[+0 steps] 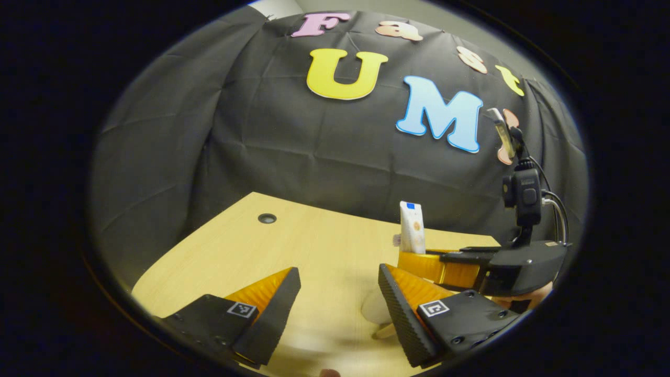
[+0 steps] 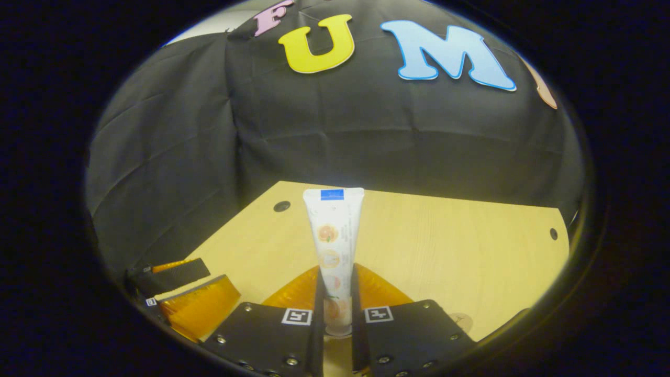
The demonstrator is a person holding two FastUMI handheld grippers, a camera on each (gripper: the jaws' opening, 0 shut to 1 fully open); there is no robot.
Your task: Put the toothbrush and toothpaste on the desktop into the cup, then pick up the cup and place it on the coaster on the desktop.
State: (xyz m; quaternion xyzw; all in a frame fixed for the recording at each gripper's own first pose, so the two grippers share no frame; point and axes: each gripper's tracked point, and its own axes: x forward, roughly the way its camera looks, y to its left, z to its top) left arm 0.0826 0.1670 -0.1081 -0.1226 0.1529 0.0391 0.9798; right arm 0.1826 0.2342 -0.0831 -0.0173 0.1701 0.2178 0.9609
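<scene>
A white toothpaste tube (image 2: 335, 230) with a blue patch at its top stands upright in the right gripper view. My right gripper (image 2: 336, 269) is shut on its lower part, above the wooden desk (image 2: 445, 246). The left gripper view shows the same tube (image 1: 412, 228) held by the right gripper (image 1: 419, 260) at the right, close to my left gripper (image 1: 339, 272). The left gripper is open and holds nothing. A pale blurred thing (image 1: 378, 309) lies low beside its right finger; I cannot tell what it is. In the right gripper view the left gripper (image 2: 183, 288) sits at the lower left.
The desk has a small round hole (image 2: 281, 206) near its far left edge and another (image 2: 549, 233) at the far right. A camera on a stand (image 1: 523, 193) rides on top of the right gripper. Black cloth wall rises right behind the desk.
</scene>
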